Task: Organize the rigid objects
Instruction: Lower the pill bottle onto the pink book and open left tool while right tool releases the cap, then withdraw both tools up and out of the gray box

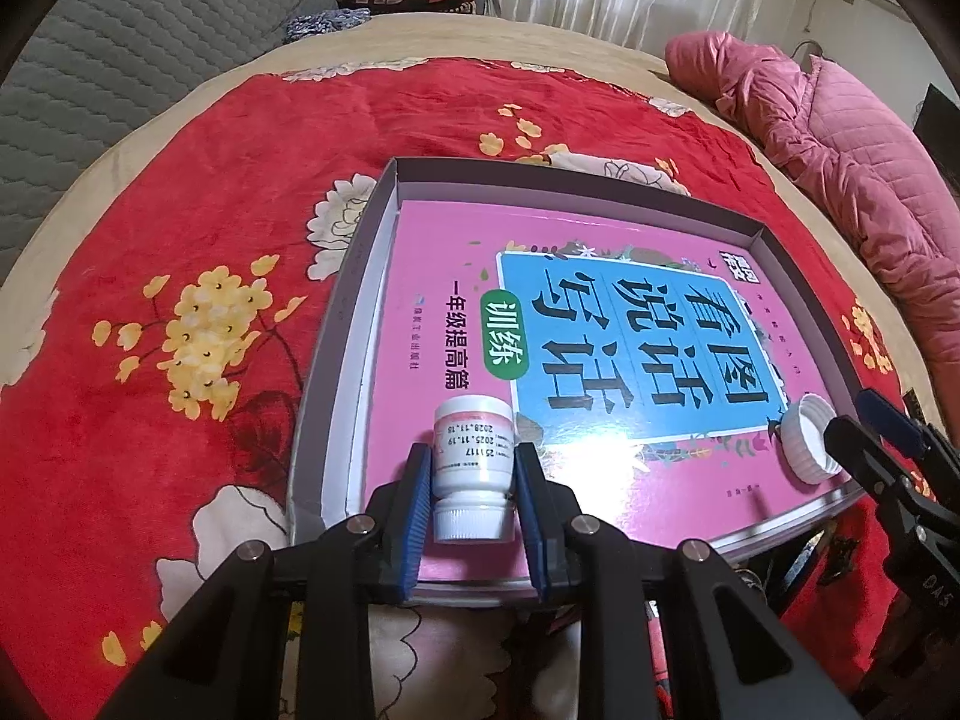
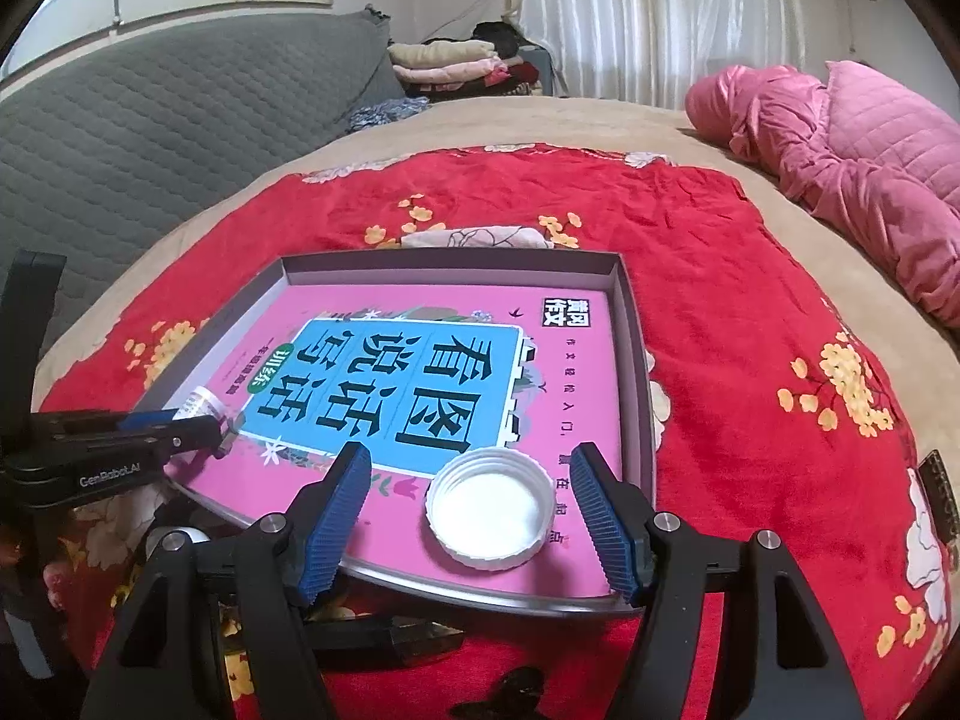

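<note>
Left gripper: your left gripper (image 1: pixel 474 483) is clamped on the white bottle (image 1: pixel 473 468), blue pads pressed against both its sides.
Bottle axis: its long axis runs along your fingers, the threaded open neck towards the camera, the base away towards the book title.
Bottle place: over the pink book (image 1: pixel 600 360) near its near-left corner, inside the grey tray (image 1: pixel 336 324).
Right gripper: your right gripper (image 2: pixel 471 507) stands wide, pads clear of the white cap (image 2: pixel 491 509) between them.
Cap: lying hollow side up near the book's near edge.
Only the left view: the bottle's printed date label.
Only the right view: the cap's inside.
</note>
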Demonstrator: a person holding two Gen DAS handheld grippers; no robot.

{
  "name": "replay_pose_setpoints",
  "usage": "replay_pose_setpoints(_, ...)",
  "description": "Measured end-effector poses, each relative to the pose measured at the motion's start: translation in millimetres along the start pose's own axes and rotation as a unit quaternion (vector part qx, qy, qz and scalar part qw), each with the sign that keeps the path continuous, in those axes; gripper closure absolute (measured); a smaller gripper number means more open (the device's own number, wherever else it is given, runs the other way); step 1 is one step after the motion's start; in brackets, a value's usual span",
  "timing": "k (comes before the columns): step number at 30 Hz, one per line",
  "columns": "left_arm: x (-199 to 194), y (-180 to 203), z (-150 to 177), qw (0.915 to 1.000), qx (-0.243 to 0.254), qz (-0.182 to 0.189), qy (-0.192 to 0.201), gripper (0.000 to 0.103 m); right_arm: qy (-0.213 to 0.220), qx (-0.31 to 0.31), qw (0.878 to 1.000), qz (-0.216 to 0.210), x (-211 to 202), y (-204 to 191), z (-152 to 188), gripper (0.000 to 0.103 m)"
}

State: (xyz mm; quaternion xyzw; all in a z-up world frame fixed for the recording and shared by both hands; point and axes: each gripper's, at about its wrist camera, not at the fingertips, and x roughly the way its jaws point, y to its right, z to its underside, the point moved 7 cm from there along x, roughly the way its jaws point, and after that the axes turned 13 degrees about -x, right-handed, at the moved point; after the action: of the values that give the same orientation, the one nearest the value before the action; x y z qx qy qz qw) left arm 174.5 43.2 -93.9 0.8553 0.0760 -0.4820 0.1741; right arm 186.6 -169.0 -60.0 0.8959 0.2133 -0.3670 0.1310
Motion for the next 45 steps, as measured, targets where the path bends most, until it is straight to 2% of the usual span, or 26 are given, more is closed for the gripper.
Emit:
replay_pose_setpoints(16, -15.6, -6.8, -2.1, 0.9996, -0.024, 0.009, 0.012, 0.076, 0.003, 0.004, 1.0, 0.007, 0.1, 5.1, 2.0, 0.032)
replay_pose_setpoints(22, -26.0, -8.2, -4.3, 0.999, -0.033, 0.014, 0.027, 0.075, 0.006, -0.003, 1.0, 0.009, -0.4, 3.6, 1.5, 0.032)
replay_pose_setpoints(26, -32.1, -10.3, -6.5, 0.9985, -0.04, 0.013, 0.036, 0.064, 0.009, -0.003, 1.0, 0.01, -1.9, 3.5, 0.7, 0.031)
replay_pose_setpoints(34, -36.1, -13.3, -8.2, 0.9981, -0.048, 0.018, 0.035, 0.063, 0.014, -0.002, 1.0, 0.012, -4.5, 4.2, -0.2, 0.029)
replay_pose_setpoints(37, -39.9, -11.1, -7.4, 0.9977, -0.049, 0.028, 0.037, 0.062, 0.033, -0.005, 0.999, 0.023, -12.9, 7.0, -4.7, 0.029)
replay_pose_setpoints(38, -41.6, -9.8, -7.2, 0.9976, -0.048, 0.031, 0.038, 0.061, 0.039, -0.006, 0.999, 0.025, -15.6, 8.0, -5.9, 0.029)
replay_pose_setpoints(41, -44.0, -4.8, -5.4, 0.9976, -0.045, 0.037, 0.038, 0.048, 0.048, -0.003, 0.999, 0.022, -19.9, 9.9, -7.6, 0.029)
replay_pose_setpoints(45, -48.4, 0.0, -2.7, 0.9976, -0.04, 0.039, 0.041, 0.047, 0.047, -0.002, 0.999, 0.02, -20.7, 9.6, -6.3, 0.028)
